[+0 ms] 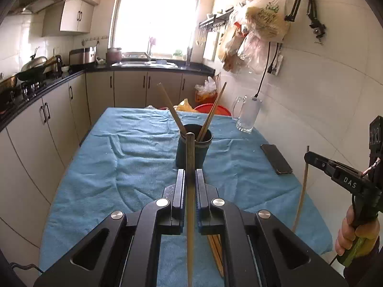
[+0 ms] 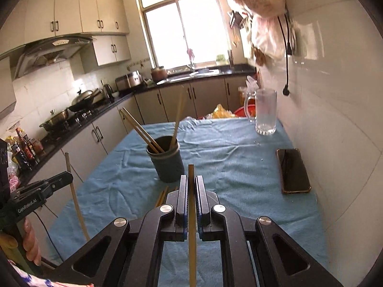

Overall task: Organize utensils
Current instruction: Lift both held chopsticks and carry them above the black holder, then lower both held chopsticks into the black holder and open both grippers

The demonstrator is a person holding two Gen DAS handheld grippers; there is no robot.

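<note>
A dark round utensil cup [image 1: 194,147] stands mid-table on the blue cloth and holds a few wooden chopsticks [image 1: 213,112]; it also shows in the right wrist view [image 2: 166,161]. My left gripper [image 1: 190,174] is shut on one upright chopstick [image 1: 190,153], just in front of the cup. My right gripper [image 2: 191,181] is shut on another upright chopstick [image 2: 191,174], near the cup's right side. Loose chopsticks [image 1: 215,248] lie on the cloth below the left gripper; they also show in the right wrist view [image 2: 161,197]. Each gripper shows in the other's view, the right one [image 1: 308,156] and the left one [image 2: 68,177].
A black phone [image 2: 293,171] lies on the cloth by the right wall. A glass mug [image 2: 264,112] stands at the far right corner. Bags and a red basin [image 1: 215,110] sit beyond the table's far edge. Kitchen counters run along the left.
</note>
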